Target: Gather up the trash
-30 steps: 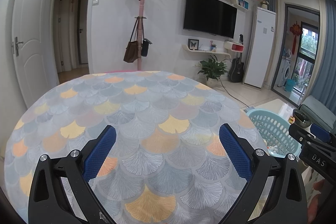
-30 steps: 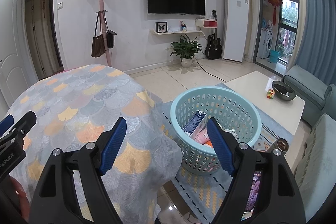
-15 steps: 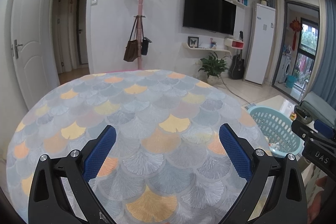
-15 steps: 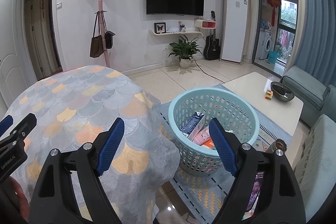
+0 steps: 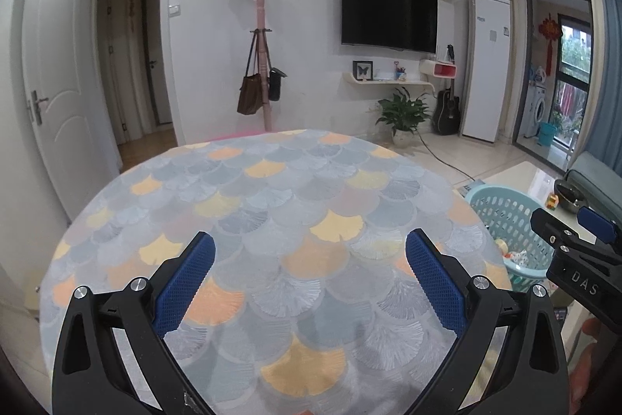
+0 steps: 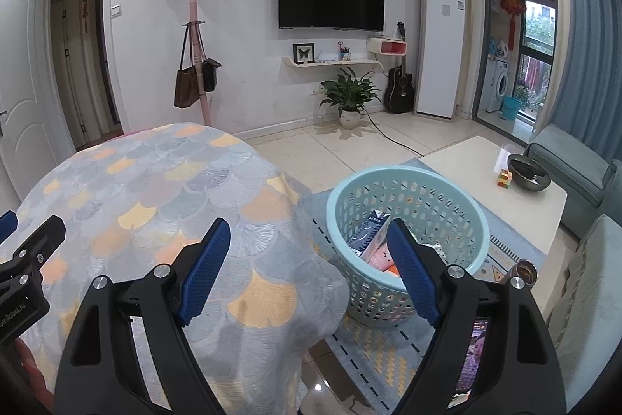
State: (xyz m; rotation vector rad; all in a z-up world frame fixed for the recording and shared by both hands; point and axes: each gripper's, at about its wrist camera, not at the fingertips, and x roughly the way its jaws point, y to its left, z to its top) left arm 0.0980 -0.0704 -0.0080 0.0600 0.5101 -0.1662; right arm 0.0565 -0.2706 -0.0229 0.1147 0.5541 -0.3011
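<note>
Beside cloth-covered table (image 6: 155, 189), pale-blue perforated basket (image 6: 408, 205) of cartons; both tongs wide apart, empty

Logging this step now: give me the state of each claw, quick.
Left claw: open, holding nothing, over the table.
Right claw: open, holding nothing, between the table edge and the basket.

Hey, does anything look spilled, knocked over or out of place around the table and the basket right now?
Nothing stands out. The basket stands upright on the rug beside the table, trash inside it, none spilled. Left gripper and right gripper are open and empty.
</note>
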